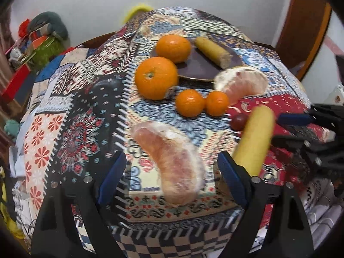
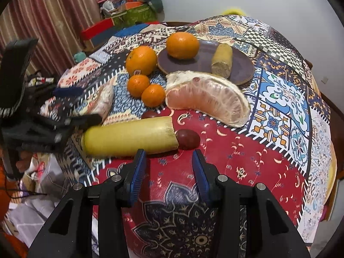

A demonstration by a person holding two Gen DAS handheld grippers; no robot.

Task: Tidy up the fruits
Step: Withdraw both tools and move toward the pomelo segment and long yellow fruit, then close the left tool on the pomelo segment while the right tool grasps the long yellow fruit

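A dark plate (image 1: 197,66) (image 2: 200,62) holds an orange (image 1: 173,47) (image 2: 182,45) and a short yellow stick (image 1: 212,51) (image 2: 222,61). Beside it lie a big orange (image 1: 156,77) (image 2: 141,60), two small oranges (image 1: 189,102) (image 2: 138,85), and a peeled pomelo segment (image 1: 240,83) (image 2: 208,99). My left gripper (image 1: 172,167) is open around a second pomelo segment (image 1: 172,163), not touching it. My right gripper (image 2: 168,161) is open just before a long yellow stick (image 2: 129,138) (image 1: 254,139) and a dark red fruit (image 2: 188,139) (image 1: 238,120).
The patchwork cloth (image 2: 279,111) covers the table. Boxes and bags (image 2: 129,6) stand at the back left by a curtain. A wooden chair back (image 1: 305,21) stands at the far right. The right gripper shows at the right edge of the left wrist view (image 1: 311,129).
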